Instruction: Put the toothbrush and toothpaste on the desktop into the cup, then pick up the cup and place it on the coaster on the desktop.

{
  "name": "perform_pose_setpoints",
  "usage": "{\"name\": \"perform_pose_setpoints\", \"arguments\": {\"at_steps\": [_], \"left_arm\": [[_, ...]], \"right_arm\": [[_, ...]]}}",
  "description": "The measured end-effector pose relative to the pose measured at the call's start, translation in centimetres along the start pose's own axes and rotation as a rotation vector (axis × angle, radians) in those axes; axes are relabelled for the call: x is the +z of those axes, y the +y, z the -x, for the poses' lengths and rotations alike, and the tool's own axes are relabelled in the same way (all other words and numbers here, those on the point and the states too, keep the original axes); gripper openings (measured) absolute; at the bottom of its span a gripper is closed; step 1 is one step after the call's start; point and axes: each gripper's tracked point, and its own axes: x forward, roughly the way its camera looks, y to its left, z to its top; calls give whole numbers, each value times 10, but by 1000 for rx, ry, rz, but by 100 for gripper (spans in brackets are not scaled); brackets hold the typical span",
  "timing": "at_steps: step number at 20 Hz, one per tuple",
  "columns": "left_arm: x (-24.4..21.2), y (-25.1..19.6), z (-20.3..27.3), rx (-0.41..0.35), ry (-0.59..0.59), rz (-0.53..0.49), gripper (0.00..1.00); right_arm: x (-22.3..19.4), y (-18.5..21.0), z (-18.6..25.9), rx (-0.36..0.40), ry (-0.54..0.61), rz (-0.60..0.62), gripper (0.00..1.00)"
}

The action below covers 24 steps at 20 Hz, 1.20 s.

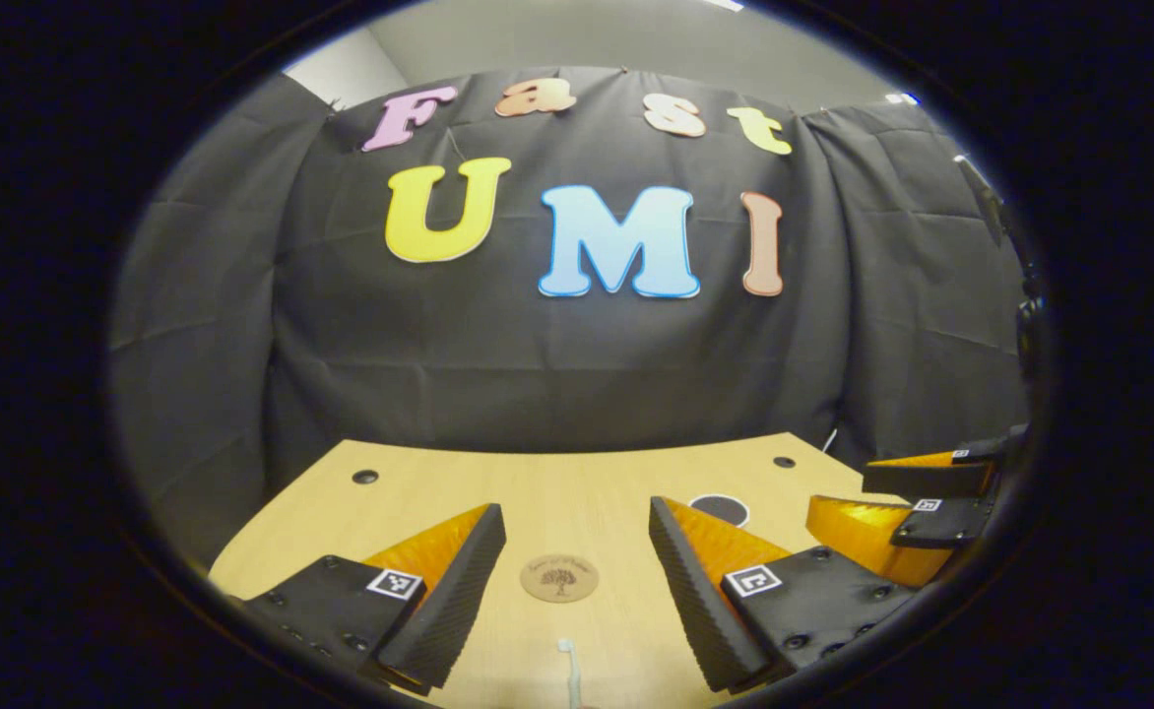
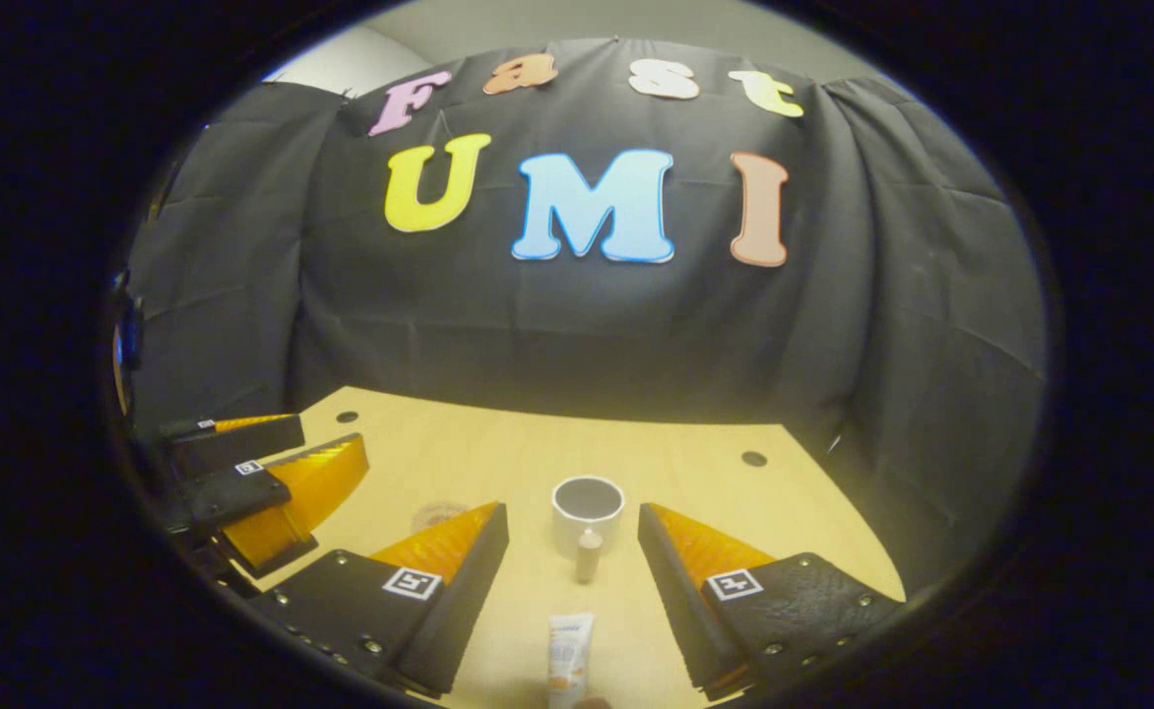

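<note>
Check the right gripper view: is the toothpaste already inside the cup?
No, the toothpaste lies flat on the desktop between the open right claw, short of the cup.

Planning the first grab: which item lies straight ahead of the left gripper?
The toothbrush, lying between the open left gripper fingers; the toothpaste lies before the right gripper.

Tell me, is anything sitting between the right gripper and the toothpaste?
Nothing visible does. The toothpaste lies on the desktop just ahead of the open right gripper, in line with the gap between its fingers; the cup stands beyond it.
</note>
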Motion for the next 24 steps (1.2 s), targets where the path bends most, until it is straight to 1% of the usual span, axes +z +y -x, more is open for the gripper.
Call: {"name": "perform_pose_setpoints", "arguments": {"at_steps": [1, 2, 3, 4, 7, 9, 11, 14, 16, 17, 20, 22, 23, 24], "left_arm": [[-11, 0, -3, -3, 39, 1, 95], [-20, 0, -5, -6, 75, 4, 93], [-30, -1, -6, -7, 111, 7, 96], [-38, -1, -8, -3, 144, 8, 96], [-63, 3, -10, 16, 246, -24, 96], [-76, 3, -8, 12, 296, -47, 96], [-91, -3, -10, 3, 355, -48, 96], [-117, -7, -13, -3, 452, -25, 96], [-136, -4, -15, 8, 523, -14, 96], [-144, -3, -14, 9, 559, -9, 98], [-176, -4, -8, 17, 688, 6, 94], [-190, -3, -5, 23, 756, 41, 99], [-196, -2, -4, 28, 787, 54, 97], [-204, 0, -2, 35, 819, 62, 100]], "right_arm": [[-7, -1, -3, 3, 38, -2, 83], [-16, -1, -5, 5, 75, 0, 83], [-24, -2, -9, 6, 113, 4, 83], [-34, -2, -11, 8, 153, 8, 83], [-55, -3, -16, 21, 259, 10, 83], [-67, -5, -19, 31, 313, 5, 82], [-77, -2, -19, 40, 362, -3, 82], [-95, -3, -19, 53, 434, -14, 83], [-107, -6, -22, 56, 479, -13, 83], [-113, -6, -24, 60, 501, -15, 83], [-130, -4, -25, 75, 575, -35, 83], [-139, -4, -26, 80, 617, -47, 83], [-145, -5, -27, 80, 638, -49, 83], [-151, -4, -28, 80, 656, -51, 83]]}}
